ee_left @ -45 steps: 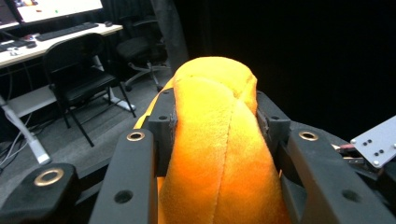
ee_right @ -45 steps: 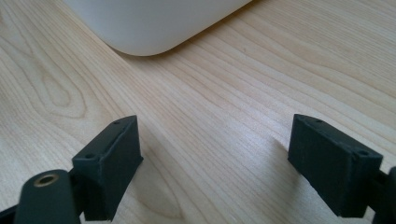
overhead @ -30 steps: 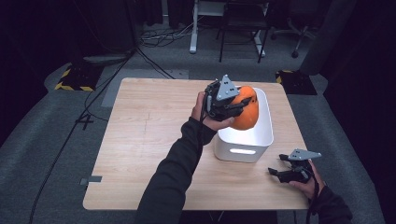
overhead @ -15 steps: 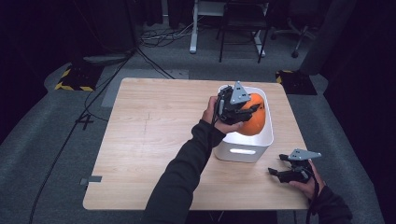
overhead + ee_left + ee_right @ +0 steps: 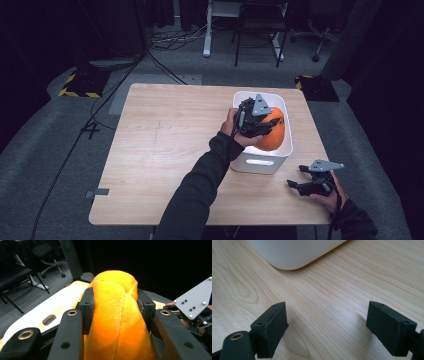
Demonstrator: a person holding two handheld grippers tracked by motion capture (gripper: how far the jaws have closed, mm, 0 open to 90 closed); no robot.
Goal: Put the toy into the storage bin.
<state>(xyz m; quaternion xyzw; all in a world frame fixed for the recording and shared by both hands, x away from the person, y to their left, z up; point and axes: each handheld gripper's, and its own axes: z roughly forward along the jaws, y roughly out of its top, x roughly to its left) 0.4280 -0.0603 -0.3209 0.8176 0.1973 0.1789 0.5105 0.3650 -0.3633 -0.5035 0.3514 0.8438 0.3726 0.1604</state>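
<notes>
In the high view the wooden table (image 5: 165,150) fills the middle of the frame, with a white bin (image 5: 260,162) standing right of centre on it. The left gripper (image 5: 260,122) hangs over the bin's opening, clenched on an orange plush toy (image 5: 274,135) that sits within the bin's rim; whether the toy touches the bin's floor cannot be made out, since the gripper and hand cover most of it. At the lower right of the frame the right gripper (image 5: 300,184) rests low over the table just beside the bin's near right corner, jaws spread and empty. Beyond the table, in the upper part of the frame, stand a chair (image 5: 257,25) and desk legs, with black cables (image 5: 155,57) trailing across the grey floor at upper left; the room's edges are too dark to read.

In the left gripper view the plush toy (image 5: 117,315) takes up the centre, squeezed between the two black jaws, its seam running down the middle. The bin's white rim with a handle slot (image 5: 49,319) lies at the left, cut off by the jaw. At the right edge the other gripper's grey plate (image 5: 196,301) shows.

In the right gripper view the right gripper (image 5: 327,322) has its jaws wide apart with bare wood grain between them. The bin's rounded white corner (image 5: 292,252) fills the top of the frame, cut off above.
</notes>
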